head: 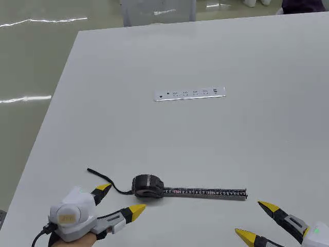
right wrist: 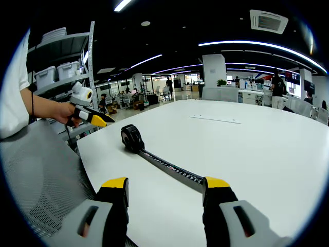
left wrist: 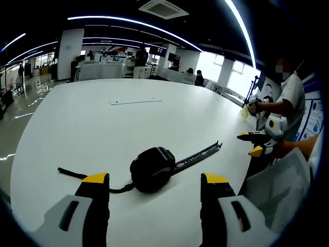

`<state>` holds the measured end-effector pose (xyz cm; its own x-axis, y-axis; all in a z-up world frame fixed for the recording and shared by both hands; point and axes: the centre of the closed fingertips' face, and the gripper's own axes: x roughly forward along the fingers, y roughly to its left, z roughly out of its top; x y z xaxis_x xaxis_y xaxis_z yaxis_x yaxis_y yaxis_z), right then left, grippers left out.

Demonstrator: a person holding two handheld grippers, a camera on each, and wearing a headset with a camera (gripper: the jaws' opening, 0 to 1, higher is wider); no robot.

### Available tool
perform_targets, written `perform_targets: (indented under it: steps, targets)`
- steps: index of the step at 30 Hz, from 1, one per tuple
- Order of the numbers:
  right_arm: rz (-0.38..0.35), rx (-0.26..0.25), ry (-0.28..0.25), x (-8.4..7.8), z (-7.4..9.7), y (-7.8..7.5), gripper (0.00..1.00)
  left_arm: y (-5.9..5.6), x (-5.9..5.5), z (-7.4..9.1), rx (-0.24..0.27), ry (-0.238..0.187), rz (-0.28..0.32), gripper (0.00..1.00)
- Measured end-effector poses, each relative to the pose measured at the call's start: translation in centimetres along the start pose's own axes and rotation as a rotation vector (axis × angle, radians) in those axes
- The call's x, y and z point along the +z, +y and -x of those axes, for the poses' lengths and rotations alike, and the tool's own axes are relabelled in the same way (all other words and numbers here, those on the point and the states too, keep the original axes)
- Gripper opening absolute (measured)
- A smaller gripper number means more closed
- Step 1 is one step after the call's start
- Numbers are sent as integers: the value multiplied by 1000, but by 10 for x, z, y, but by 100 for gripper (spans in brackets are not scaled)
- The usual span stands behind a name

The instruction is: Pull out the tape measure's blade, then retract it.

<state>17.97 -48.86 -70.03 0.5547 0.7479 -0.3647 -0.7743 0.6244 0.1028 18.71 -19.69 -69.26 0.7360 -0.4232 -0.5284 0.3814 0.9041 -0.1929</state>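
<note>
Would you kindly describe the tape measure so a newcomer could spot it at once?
On the white table, look near the front edge. The tape measure is a black round case with a dark blade pulled out flat, unlike the flat white socket strip farther back.

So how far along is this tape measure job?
About halfway, it seems. Done: the blade lies pulled out of the tape measure on the table. In hand: nothing; the left hand-held gripper and right hand-held gripper are open, one near each end. Left: retracting the blade.
</note>
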Motion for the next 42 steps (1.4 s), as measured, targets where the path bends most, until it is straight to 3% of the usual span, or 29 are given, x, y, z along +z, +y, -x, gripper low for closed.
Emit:
perform_targets:
  steps: [16,28,35,42]
  targets:
    - [-7,6,5,-5,-4,-4,58,-4,-5,-21,33,12,49,71]
    - [-10,12,1,1,-10,-9,58,-1,-15,-38,65,24,78,75]
    - [-5,19,7,2,-15,-10,58,0,-23,-47,88,28,139,76]
    - [-6,23,12,1,-18,-14,58,-4,-31,-54,95,44,164,78]
